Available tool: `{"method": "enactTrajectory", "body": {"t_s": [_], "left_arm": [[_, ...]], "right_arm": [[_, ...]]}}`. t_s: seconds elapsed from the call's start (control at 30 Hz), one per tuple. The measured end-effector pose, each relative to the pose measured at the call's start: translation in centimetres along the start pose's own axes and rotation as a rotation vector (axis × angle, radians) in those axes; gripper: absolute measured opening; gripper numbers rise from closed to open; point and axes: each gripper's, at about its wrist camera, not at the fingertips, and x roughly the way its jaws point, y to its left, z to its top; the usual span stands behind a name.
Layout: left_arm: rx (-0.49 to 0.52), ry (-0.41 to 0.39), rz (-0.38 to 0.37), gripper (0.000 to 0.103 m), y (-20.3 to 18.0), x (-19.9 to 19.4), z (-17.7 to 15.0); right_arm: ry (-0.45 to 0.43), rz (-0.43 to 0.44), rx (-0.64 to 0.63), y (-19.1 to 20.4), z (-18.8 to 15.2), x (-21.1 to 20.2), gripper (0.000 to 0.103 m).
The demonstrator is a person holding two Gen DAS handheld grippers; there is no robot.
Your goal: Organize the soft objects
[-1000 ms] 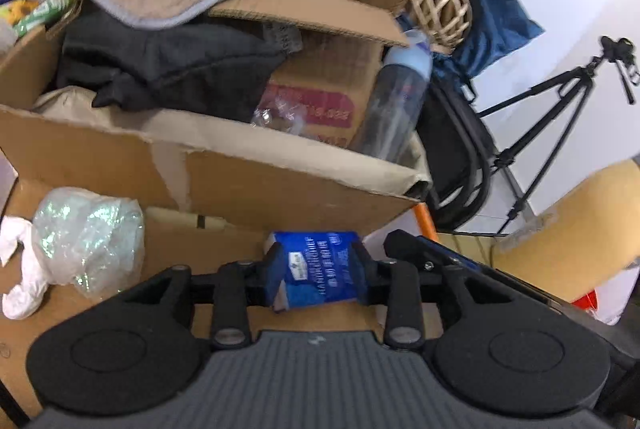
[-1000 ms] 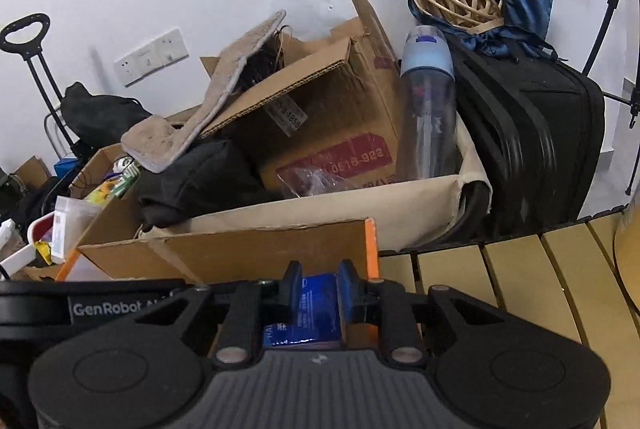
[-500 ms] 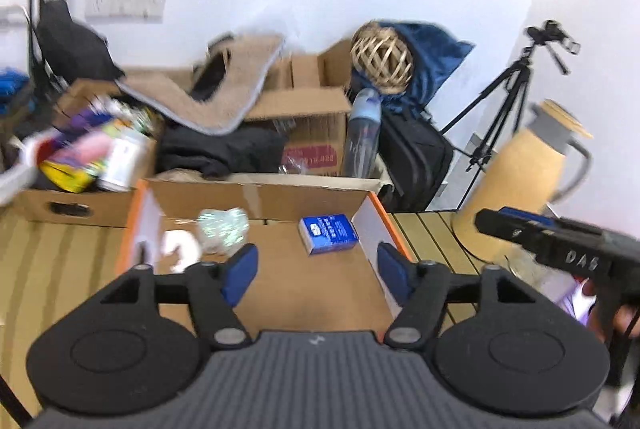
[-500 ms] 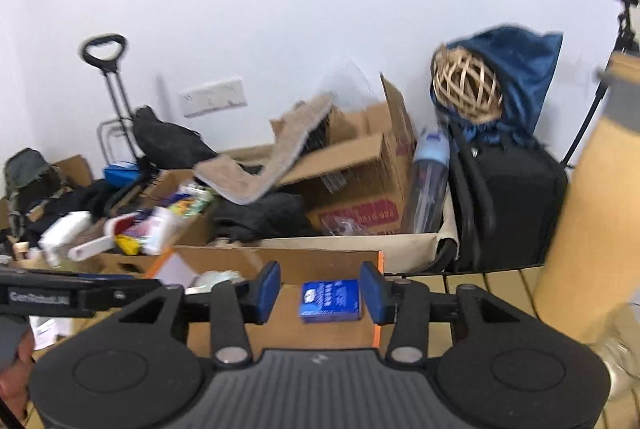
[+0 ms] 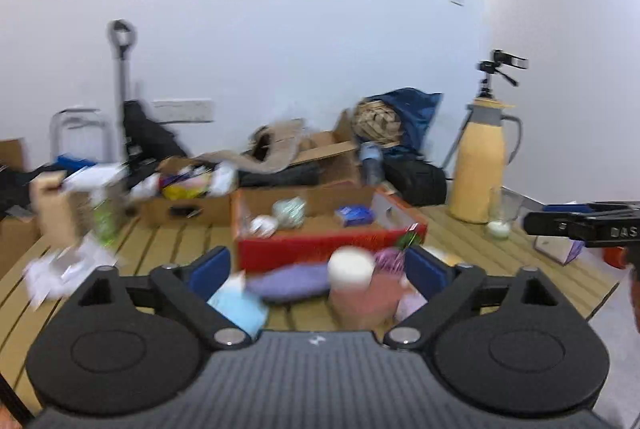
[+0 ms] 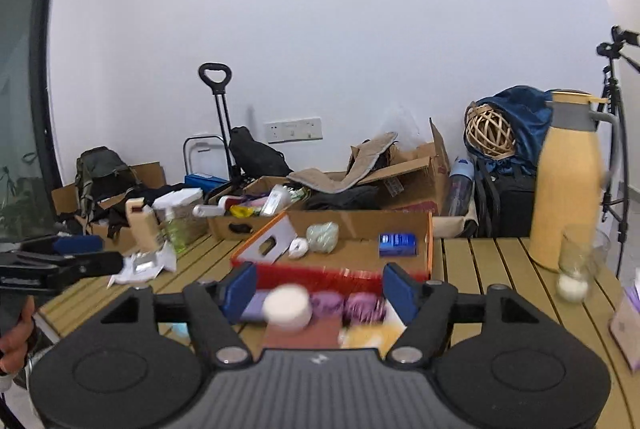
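The blue tissue pack (image 5: 355, 215) lies in the open cardboard box (image 5: 320, 247) with the red front, near its right wall. A crumpled greenish bag (image 5: 289, 211) and a white wad (image 5: 262, 225) lie beside it. My left gripper (image 5: 318, 269) is well back from the box, its jaws opening wide, with nothing gripped. My right gripper (image 6: 318, 291) is also back, jaws opening and empty. On the table in front of the box, blurred, lie a purple pouch (image 5: 288, 281), a white-capped pink roll (image 5: 352, 289), a light blue piece (image 5: 236, 303) and purple balls (image 6: 346, 303). The pack (image 6: 397, 244) also shows in the right wrist view.
A yellow jug (image 5: 482, 165) and a glass (image 5: 500, 217) stand on the slatted wooden table (image 5: 160, 241) at the right. Crumpled papers (image 5: 60, 265) lie at the left. Cluttered cartons (image 6: 256, 213), bags and a tripod (image 6: 614, 133) line the wall behind.
Both grippers were shut on the blue pack a second ago. They let it go in the box, pulled far back and spread their jaws; more of the table now shows.
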Motion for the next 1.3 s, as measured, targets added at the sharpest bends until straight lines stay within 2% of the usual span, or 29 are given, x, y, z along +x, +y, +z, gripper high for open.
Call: {"method": "enactTrajectory", "body": {"t_s": [0.13, 0.2, 0.3, 0.4, 0.6, 0.77, 0.93, 1.03, 1.1, 1.17, 1.2, 1.3], "left_arm": [[-0.025, 0.073, 0.043, 0.097, -0.2, -3.7, -5.7], [-0.021, 0.108, 0.053, 0.097, -0.1, -4.3, -7.0], [0.007, 0.115, 0.082, 0.097, 0.2, -4.3, -7.6], [-0.018, 0.099, 0.081, 0.097, 1.0, -4.0, -7.4], [-0.048, 0.152, 0.044, 0.097, 1.1, -1.0, -8.2], [-0.071, 0.177, -0.059, 0.093, -0.3, 3.3, -7.4], [-0.066, 0.204, -0.189, 0.073, -3.5, 9.3, -6.0], [-0.031, 0.222, -0.257, 0.065, -5.7, 13.1, -5.4], [-0.029, 0.236, -0.285, 0.064, -6.7, 15.5, -5.4], [-0.069, 0.264, -0.318, 0.063, -6.9, 17.7, -5.7], [-0.111, 0.28, -0.351, 0.063, -6.6, 18.7, -6.0], [-0.258, 0.353, -0.414, 0.053, -5.2, 21.3, -7.2]], "right_arm": [[-0.005, -0.029, -0.038, 3.1, -6.1, -3.9, 0.08], [0.009, -0.008, -0.021, 4.2, -9.1, -5.5, 0.08], [0.064, 0.001, 0.017, 5.4, -12.3, -6.2, 0.08], [0.1, -0.025, -0.038, 6.1, -12.9, -6.3, 0.08], [0.1, -0.05, 0.006, 5.2, -12.5, -5.6, 0.08], [0.133, -0.062, 0.095, 3.3, -12.7, -2.5, 0.078], [0.145, -0.081, 0.189, 0.1, -12.1, 1.4, 0.068], [0.146, -0.118, 0.217, -1.8, -11.9, 4.1, 0.065], [0.149, -0.127, 0.241, -3.1, -11.7, 5.9, 0.06], [0.143, -0.125, 0.284, -4.4, -11.7, 7.3, 0.055], [0.135, -0.119, 0.302, -4.8, -11.6, 7.9, 0.048], [0.125, -0.093, 0.345, -6.0, -11.9, 9.4, 0.036]]}}
